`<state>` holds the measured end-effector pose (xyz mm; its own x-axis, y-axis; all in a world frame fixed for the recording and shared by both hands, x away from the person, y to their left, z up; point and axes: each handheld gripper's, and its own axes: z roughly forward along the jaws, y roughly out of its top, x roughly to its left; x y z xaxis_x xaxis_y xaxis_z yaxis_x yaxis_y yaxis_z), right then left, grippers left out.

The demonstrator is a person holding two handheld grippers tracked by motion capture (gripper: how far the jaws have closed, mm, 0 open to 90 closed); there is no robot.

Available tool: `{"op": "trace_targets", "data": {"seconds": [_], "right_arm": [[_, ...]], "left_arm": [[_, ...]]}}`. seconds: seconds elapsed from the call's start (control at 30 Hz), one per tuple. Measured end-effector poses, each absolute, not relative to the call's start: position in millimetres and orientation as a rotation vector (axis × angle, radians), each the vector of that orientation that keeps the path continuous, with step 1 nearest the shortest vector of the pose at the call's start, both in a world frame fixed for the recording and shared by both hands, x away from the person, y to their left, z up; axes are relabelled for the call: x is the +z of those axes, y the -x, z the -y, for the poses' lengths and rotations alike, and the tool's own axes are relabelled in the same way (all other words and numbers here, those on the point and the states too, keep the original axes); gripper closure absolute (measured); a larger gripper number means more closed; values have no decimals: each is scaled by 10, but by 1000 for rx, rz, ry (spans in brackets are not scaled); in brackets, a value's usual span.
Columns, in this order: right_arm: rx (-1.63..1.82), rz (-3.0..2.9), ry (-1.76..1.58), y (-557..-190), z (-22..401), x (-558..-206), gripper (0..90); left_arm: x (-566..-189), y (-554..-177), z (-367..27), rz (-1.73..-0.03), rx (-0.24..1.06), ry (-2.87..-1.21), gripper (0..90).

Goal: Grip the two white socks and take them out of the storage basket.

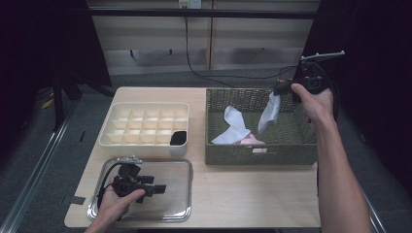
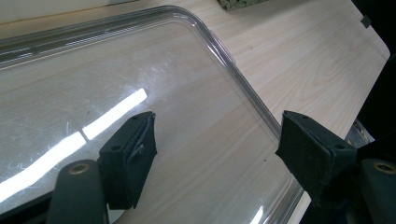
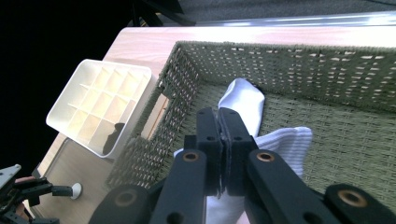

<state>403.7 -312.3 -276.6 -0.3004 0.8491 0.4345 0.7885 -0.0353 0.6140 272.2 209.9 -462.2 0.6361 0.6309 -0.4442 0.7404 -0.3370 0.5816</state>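
Right gripper (image 1: 286,93) raised over the far right corner of the green wicker basket (image 1: 214,121), fingers (image 3: 211,135) pinched closed on a white sock (image 1: 269,114) dangling clear above the basket floor. Second white sock (image 1: 232,127) lying crumpled inside the basket, something pink (image 1: 250,141) just beside it. Left gripper (image 1: 158,188) held low over the clear tray (image 1: 184,167) at the near left of the bench (image 1: 243,194), fingers (image 2: 133,154) spread apart, gripping nothing. Cream divided organiser (image 1: 145,121) just behind the tray, a dark item (image 1: 179,138) tucked in its near right compartment.
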Motion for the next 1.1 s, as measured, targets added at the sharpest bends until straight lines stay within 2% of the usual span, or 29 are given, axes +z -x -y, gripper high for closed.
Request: {"op": "trace_targets", "data": {"seconds": [1.1], "right_arm": [[1518,-2102,-1609,-3659,3009,-2125,880]], "left_arm": [[-4643,-2742,-2079,-1059,-178,-2071,279]]}}
